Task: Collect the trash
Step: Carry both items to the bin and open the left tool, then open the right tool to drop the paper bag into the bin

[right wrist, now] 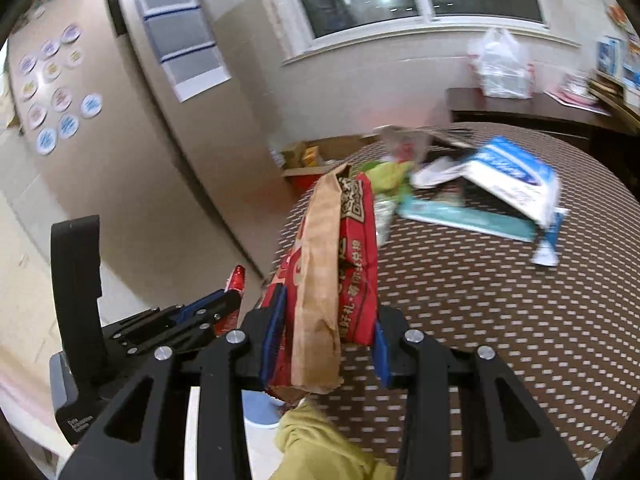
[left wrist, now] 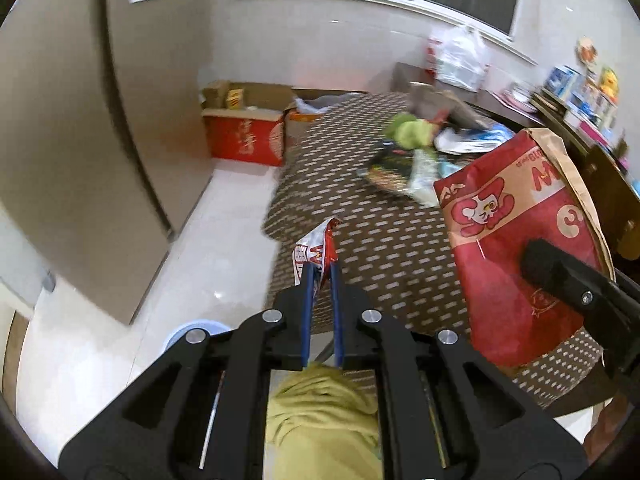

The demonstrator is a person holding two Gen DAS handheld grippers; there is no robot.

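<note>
paper bag [right wrist: 336,280] clamped by right gripper [right wrist: 324,344] | left gripper [left wrist: 320,276] pinching wrapper [left wrist: 316,248] | litter [left wrist: 404,160] on table [left wrist: 380,248]

Your table [right wrist: 500,320] wears a brown cloth with pale dashes. At its far side lie a blue-and-white package [right wrist: 508,180], a teal flat pack [right wrist: 460,218], a green wrapper [left wrist: 408,132] and blurred litter.

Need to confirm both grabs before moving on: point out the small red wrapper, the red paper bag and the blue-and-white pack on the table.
red wrapper [left wrist: 316,250], left wrist view, crumpled printed face above the claw.
red paper bag [right wrist: 356,248], right wrist view, red printed side.
blue-and-white pack [right wrist: 516,176], right wrist view, top face.
</note>
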